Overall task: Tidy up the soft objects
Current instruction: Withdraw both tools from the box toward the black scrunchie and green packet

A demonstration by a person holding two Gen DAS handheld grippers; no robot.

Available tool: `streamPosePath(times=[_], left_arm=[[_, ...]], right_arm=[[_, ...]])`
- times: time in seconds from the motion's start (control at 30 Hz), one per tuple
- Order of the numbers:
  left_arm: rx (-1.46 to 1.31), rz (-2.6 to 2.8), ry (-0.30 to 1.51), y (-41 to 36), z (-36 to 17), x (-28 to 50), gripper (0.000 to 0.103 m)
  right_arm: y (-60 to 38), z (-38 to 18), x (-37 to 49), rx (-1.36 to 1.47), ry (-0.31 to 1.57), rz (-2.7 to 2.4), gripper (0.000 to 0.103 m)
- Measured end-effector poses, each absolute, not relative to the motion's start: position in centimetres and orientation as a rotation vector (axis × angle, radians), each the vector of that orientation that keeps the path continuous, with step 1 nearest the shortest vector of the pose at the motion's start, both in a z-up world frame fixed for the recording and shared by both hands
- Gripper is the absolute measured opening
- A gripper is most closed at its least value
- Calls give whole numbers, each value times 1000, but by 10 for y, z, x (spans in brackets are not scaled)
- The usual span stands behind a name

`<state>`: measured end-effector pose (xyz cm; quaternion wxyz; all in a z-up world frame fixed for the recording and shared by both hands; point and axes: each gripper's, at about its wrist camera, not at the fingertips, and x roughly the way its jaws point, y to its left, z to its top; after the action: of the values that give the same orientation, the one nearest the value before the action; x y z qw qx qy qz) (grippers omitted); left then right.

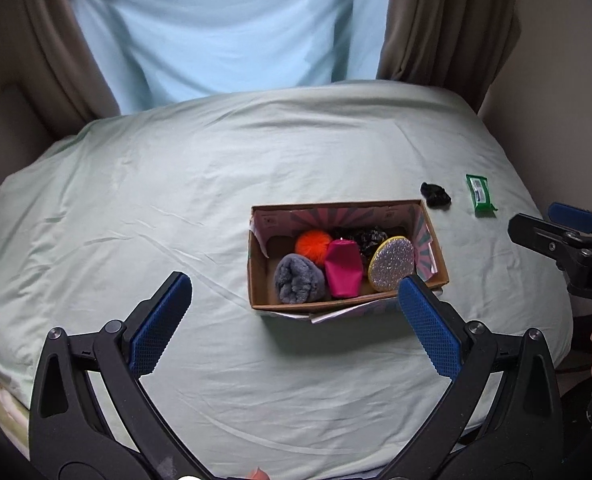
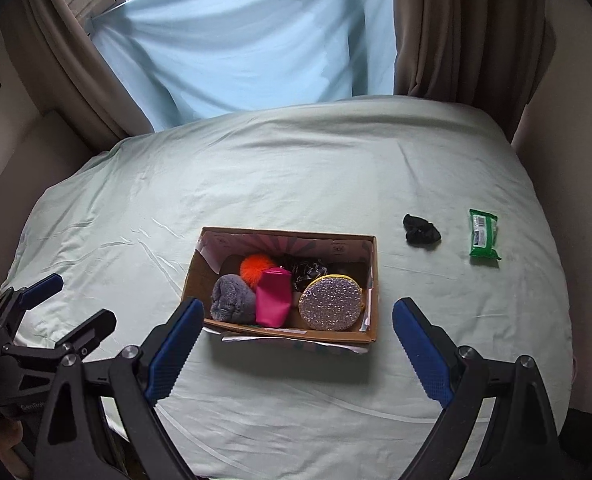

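Both sets of fingers (image 1: 291,300) (image 2: 296,316) wide open, empty; black scrunchie (image 2: 420,229) loose on bed (image 2: 255,168), beyond and right of right fingers, near box (image 2: 370,280): light, squashy, best pinched across its bunched middle.

Cardboard box (image 2: 279,330) w/ soft items on bed (image 2: 296,168); right gripper (image 2: 296,312) wide apart, empty.

We see a pale green bed (image 2: 296,168) carrying a cardboard box (image 2: 279,330) just beyond our right jaws, a black scrunchie (image 2: 420,230) and green packet (image 2: 483,234) farther right.
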<state>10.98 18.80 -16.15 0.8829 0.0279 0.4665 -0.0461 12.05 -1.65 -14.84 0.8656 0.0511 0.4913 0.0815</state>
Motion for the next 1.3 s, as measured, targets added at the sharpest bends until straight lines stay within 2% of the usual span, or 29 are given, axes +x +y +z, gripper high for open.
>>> streamPosePath(times=[0.33,0.7,0.93,1.3], left_arm=[[8,-29,840,167,-111,74,103],[-5,-59,798,49,-109,91,103],[-22,-63,802,-39,-154,138,103],[38,-81,841,-149,-282,237,103]], right_arm=[[-82,-97,62,117,866,51,94],[-191,-104,78,118,850,13,94],[-255,-144,133,112,883,32,94],[-324,-254,239,132,926,67,94]])
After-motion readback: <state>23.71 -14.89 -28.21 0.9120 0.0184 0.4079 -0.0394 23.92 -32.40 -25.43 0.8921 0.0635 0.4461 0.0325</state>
